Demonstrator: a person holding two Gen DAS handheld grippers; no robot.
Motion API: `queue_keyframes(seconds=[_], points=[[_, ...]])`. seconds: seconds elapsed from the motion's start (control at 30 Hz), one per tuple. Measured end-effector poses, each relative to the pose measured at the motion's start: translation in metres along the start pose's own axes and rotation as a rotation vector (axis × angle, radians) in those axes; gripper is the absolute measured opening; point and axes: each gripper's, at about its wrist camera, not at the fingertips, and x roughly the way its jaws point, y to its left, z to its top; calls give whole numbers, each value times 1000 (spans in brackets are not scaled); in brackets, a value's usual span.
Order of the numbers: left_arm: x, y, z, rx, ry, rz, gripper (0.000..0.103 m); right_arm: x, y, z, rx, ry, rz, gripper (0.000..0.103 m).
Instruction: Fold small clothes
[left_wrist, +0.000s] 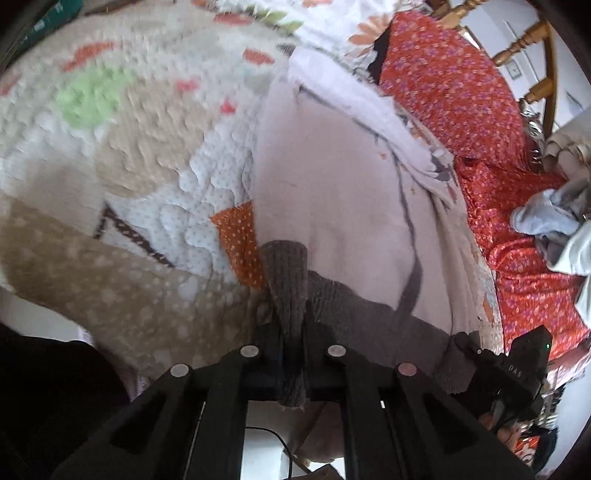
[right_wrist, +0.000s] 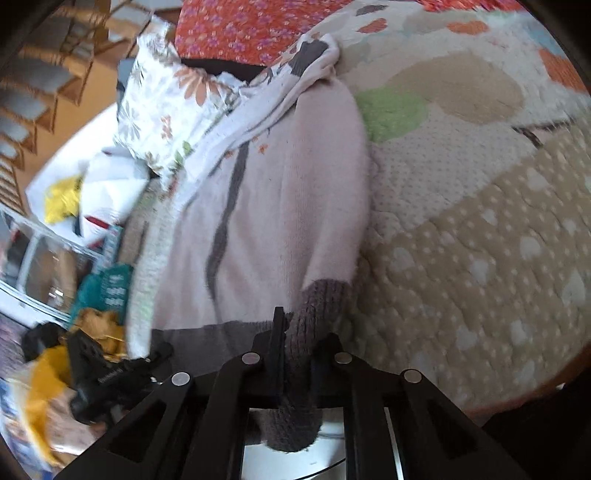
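Left gripper and right gripper each clenched on grey hem of pink sweater. Fold starting; next, judged: carry hem toward 12 o'clock, evenly.

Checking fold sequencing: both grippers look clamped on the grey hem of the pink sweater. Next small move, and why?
Probably lift both together and carry the hem toward the far end. The left gripper and right gripper each pinch a grey ribbed corner, and the pink sweater lies flat, stretched away over the quilt, so it seems ready to be folded in half.
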Motion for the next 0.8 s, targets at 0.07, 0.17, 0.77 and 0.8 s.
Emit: queue_keyframes(seconds=[0.07,0.17,0.77,0.8], points=[[-17,-2,-8,12,-18,-2,6,-13,-5,-6,17,5,18,9],[-37,2,-25,12,-12,-17,6,-35,-15,-26,45,47,46,9],[-42,-11,76,3,-143,-16,7,-33,69,62,-155,-50,83,9],[-37,-14,91,4,-153,-11,7,-29,73,74,-156,-61,76,9]])
